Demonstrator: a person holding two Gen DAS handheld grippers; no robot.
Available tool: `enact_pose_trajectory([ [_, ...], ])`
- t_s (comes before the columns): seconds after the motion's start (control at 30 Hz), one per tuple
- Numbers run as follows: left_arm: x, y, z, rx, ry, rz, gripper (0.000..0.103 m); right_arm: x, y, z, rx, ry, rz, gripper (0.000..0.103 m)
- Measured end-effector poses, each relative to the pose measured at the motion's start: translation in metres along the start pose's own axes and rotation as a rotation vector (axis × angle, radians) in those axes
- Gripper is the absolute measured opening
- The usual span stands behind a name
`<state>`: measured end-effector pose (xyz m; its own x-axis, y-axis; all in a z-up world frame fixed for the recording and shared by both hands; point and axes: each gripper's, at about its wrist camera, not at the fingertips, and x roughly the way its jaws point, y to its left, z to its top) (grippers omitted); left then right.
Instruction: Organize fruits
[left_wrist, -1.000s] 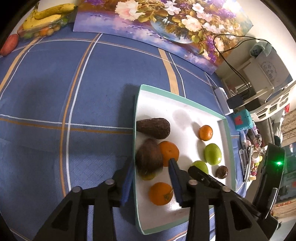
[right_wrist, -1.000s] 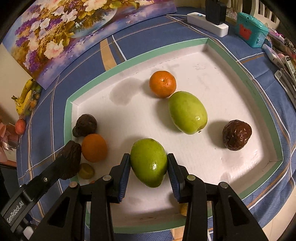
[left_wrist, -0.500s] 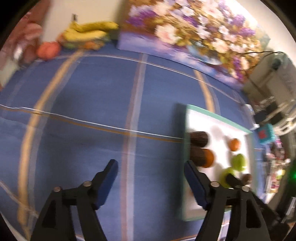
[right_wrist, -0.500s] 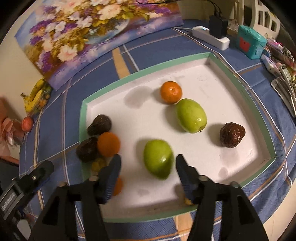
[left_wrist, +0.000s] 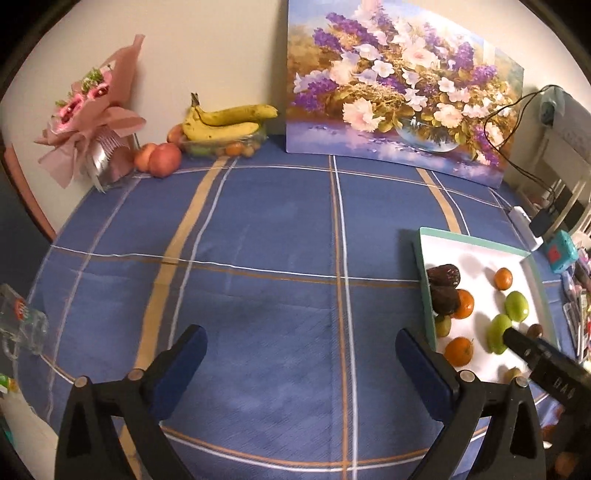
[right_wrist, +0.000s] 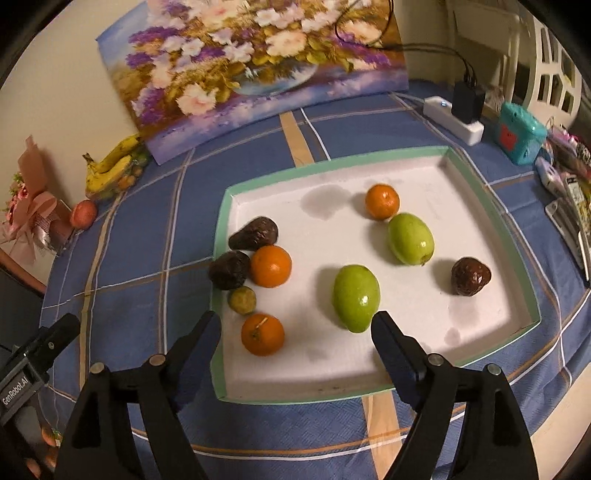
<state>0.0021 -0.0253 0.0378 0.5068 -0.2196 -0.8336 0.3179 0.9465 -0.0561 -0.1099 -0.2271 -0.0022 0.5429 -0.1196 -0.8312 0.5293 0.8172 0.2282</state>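
Observation:
A white tray with a green rim (right_wrist: 332, 162) holds two green fruits (right_wrist: 356, 297), three oranges (right_wrist: 270, 266), a dark avocado (right_wrist: 255, 233), a brown fruit (right_wrist: 471, 276) and a small olive one (right_wrist: 242, 300). A second avocado (right_wrist: 229, 269) rests on the tray's left rim. My right gripper (right_wrist: 296, 318) hovers above the tray's near side. Its jaws are opening, and the pads touch neither the near orange (right_wrist: 263, 334) nor the near green fruit. My left gripper (left_wrist: 300, 334) hangs over bare blue cloth, left of the tray's rim (left_wrist: 472, 238), jaws opening wide with nothing between them.
Bananas (left_wrist: 225, 122), peaches (left_wrist: 159, 158), a bouquet (left_wrist: 88, 122) and a flower painting (left_wrist: 402, 99) line the far wall. A glass mug (left_wrist: 22, 325) stands at the left table edge. A power strip (right_wrist: 452, 120) and teal box (right_wrist: 521, 138) sit right of the tray.
The left gripper let go of the dark avocado at the tray's left rim, opened and swung left and up over the cloth. The right gripper released the green fruit, opened and drew back.

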Motion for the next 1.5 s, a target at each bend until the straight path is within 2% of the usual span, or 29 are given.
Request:
enact_pose_trajectory([
  [0.1,-0.007,0.005,-0.003,-0.001,-0.003,0.035,0.103,-0.010,0.001,-0.001,-0.001,-0.029,-0.004,0.084],
  [0.23,-0.011,0.012,-0.004,-0.035,-0.002,0.004,0.103,-0.018,0.005,-0.001,-0.015,-0.055,-0.001,0.084],
  [0.33,-0.011,0.013,-0.005,-0.040,0.005,0.038,0.103,-0.021,0.010,0.000,-0.038,-0.072,-0.003,0.084],
  [0.43,-0.010,0.012,-0.006,-0.032,0.016,0.019,0.103,-0.023,0.017,0.000,-0.067,-0.078,-0.003,0.084],
  [0.63,-0.008,0.007,-0.005,-0.009,0.035,0.034,0.103,-0.027,0.029,-0.002,-0.110,-0.096,-0.008,0.084],
  [1.27,-0.001,0.020,-0.005,-0.061,0.065,0.087,0.103,-0.021,0.039,-0.006,-0.139,-0.073,-0.005,0.084],
  [1.5,0.001,0.023,-0.005,-0.073,0.078,0.077,0.103,-0.020,0.039,-0.006,-0.139,-0.068,-0.003,0.084],
])
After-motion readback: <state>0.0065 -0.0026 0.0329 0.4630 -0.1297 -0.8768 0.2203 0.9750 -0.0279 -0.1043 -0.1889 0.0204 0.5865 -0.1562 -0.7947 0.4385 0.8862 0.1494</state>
